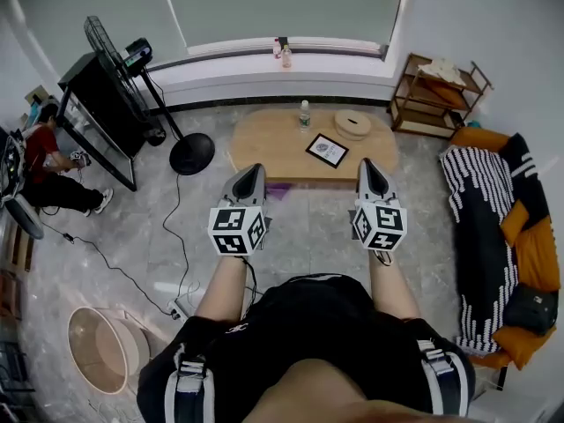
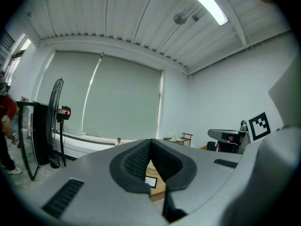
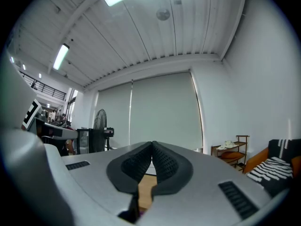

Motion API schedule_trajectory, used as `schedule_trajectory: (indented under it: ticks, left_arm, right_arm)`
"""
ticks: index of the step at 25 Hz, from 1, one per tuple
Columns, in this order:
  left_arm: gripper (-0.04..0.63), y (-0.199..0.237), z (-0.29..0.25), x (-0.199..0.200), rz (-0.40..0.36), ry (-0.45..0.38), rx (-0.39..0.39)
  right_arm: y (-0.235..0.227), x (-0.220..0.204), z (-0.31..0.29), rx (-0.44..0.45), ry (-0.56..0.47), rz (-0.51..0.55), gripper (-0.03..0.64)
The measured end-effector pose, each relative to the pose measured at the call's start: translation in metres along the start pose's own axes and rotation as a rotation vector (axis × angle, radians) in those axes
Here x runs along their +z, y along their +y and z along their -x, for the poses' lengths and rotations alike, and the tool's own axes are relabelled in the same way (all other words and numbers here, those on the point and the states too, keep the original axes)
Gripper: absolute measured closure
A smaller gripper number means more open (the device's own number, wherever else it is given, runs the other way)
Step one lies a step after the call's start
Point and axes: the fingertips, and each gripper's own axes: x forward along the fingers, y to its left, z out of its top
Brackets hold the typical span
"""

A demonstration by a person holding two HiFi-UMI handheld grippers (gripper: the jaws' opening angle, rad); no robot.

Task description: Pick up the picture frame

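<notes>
Pointing: left tongs and right tongs aim level at 12 o'clock.
Tongs: both pairs closed tip to tip, gripping nothing.
Frame: black-rimmed rectangular picture frame lies flat on light oval wooden bench, 12 o'clock, beyond both tongs.

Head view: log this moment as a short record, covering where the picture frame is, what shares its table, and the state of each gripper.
picture frame: on the low wooden table, right half, untouched
also on table: water bottle; round tan object
left gripper: shut, empty, short of the table
right gripper: shut, empty, short of the table
task state: frame not yet picked up
</notes>
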Motion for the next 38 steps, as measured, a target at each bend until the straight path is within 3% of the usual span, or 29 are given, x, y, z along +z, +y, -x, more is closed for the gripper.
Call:
schedule_trajectory:
  ticks: [7, 12, 18, 30, 38]
  left_arm:
    - [0.575, 0.026, -0.027, -0.005, 0.004, 0.013, -0.007]
    - [0.575, 0.040, -0.078, -0.013, 0.007, 0.025, 0.002]
    - [0.574, 0.044, -0.186, -0.018, -0.003, 0.062, 0.011]
    - [0.574, 0.044, -0.443, 0.033, -0.034, 0.073, 0.027]
    - [0.574, 0.066, -0.548, 0.040, -0.010, 0.092, 0.016]
  right_arm:
    - [0.002, -0.011, -0.036, -0.005, 0.018, -0.004, 0.600]
    - [-0.019, -0.021, -0.087, 0.003, 0.020, -0.011, 0.600]
    - [-0.079, -0.033, -0.182, 0.015, 0.029, -0.038, 0.600]
    - [-0.221, -0.010, -0.404, 0.070, 0.047, -0.030, 0.600]
    - [-0.263, -0.013, -0.497, 0.072, 0.079, -0.021, 0.600]
